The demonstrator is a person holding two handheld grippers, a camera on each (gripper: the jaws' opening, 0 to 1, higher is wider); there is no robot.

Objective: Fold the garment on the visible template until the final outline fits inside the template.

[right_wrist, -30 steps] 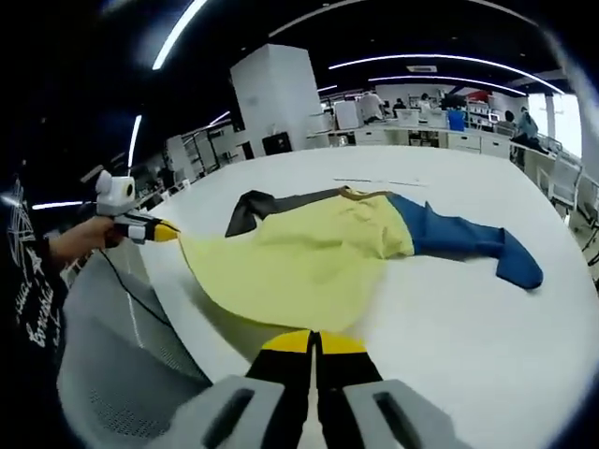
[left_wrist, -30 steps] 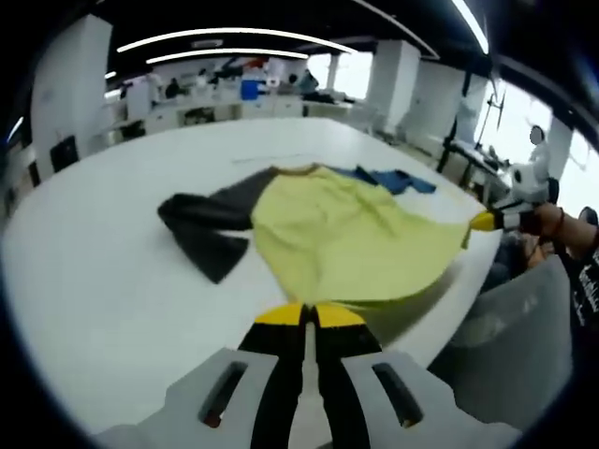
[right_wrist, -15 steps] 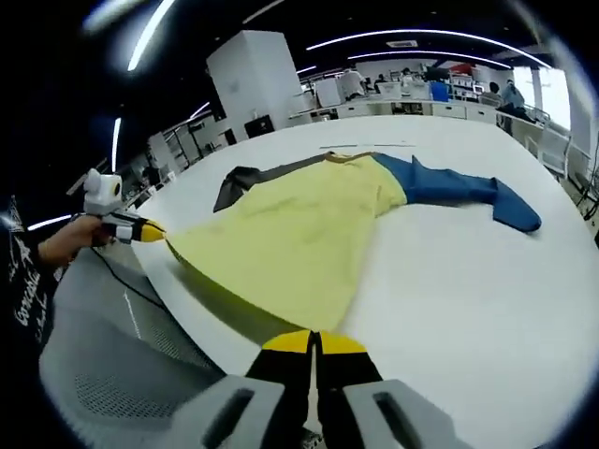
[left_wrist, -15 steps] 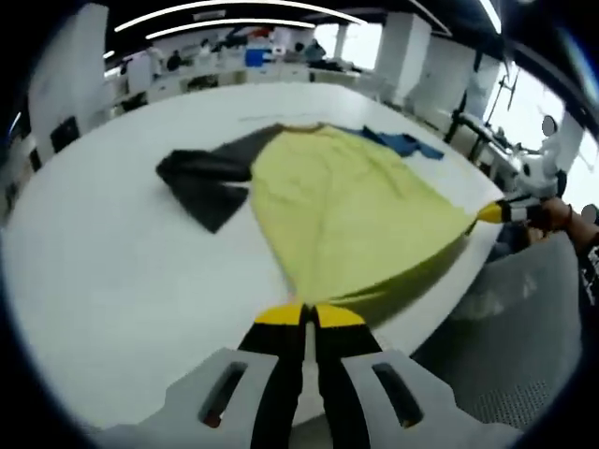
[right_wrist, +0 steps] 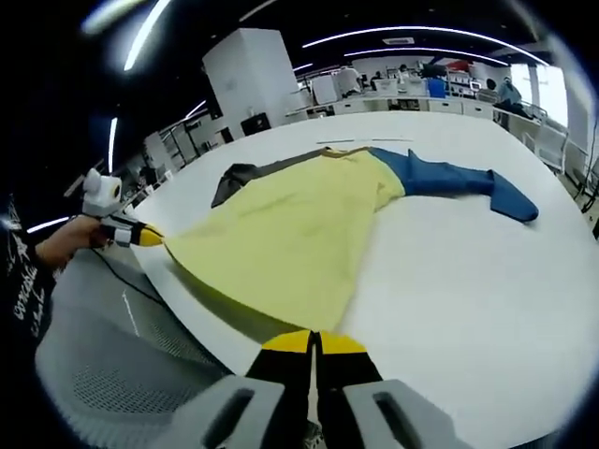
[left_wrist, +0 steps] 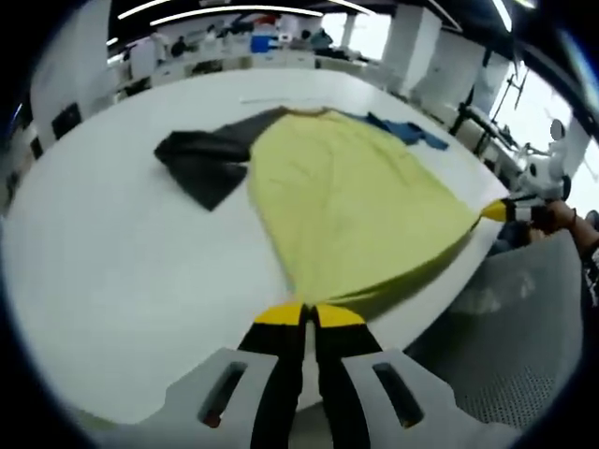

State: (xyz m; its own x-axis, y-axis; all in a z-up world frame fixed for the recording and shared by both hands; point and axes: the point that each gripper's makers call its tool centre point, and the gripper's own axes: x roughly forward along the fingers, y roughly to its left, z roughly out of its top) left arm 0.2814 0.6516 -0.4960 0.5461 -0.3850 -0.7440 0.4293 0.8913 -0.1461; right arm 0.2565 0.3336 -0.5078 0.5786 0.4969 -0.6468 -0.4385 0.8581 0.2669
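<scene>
A long-sleeved garment (left_wrist: 346, 196) lies spread on the white table (left_wrist: 122, 281), with a yellow body, one dark grey sleeve (left_wrist: 201, 164) and one blue sleeve (left_wrist: 402, 131). My left gripper (left_wrist: 302, 314) is shut on one corner of the yellow hem at the table's near edge. My right gripper (left_wrist: 496, 211), held by a hand, pinches the other hem corner at the right. In the right gripper view the garment (right_wrist: 281, 234) fans out from my right gripper (right_wrist: 310, 340), which is shut on the hem. There the left gripper (right_wrist: 145, 237) holds the far corner and the blue sleeve (right_wrist: 459, 178) trails right.
A grey mesh chair (left_wrist: 524, 346) stands just off the table's near edge, and the chair (right_wrist: 103, 374) is also in the right gripper view. A thin faint line (right_wrist: 365, 140) lies on the table beyond the collar. Desks and a white pillar (right_wrist: 248, 79) stand far behind.
The hem, held slack a second ago, is now stretched taut between both grippers and lower over the table edge. Both cameras have tipped down and drawn back a little.
</scene>
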